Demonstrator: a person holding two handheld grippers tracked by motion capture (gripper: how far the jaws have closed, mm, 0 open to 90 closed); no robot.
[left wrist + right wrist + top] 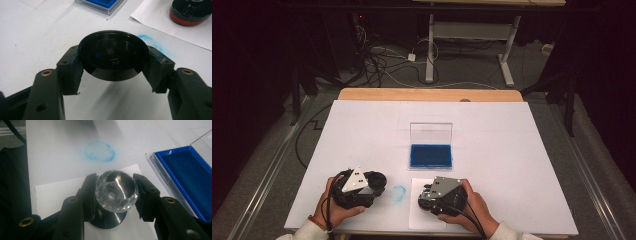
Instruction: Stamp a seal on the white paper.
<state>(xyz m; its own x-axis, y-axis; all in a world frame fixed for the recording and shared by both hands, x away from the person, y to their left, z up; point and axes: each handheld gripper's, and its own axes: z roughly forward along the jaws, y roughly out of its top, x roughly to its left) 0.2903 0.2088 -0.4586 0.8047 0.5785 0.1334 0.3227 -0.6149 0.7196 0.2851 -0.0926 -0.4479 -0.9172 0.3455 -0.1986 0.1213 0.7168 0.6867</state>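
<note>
My left gripper (376, 182) (113, 63) is shut on a round black lid (112, 55) (378, 179), held by its rim a little above the white table. My right gripper (428, 196) (116, 188) is shut on the clear faceted knob (116, 191) of a stamp. The stamp's black base with a red band (191, 12) is on or just above a white sheet of paper (57, 192) (418, 220). An open case with a blue ink pad (430, 155) (187, 177) lies just beyond both grippers, its clear lid standing up.
A blue ring-shaped ink smudge (398, 193) (100, 151) marks the table between the grippers. The white tabletop (512, 150) is bare to the left, right and back. Cables and another desk's legs (430, 50) are on the floor beyond.
</note>
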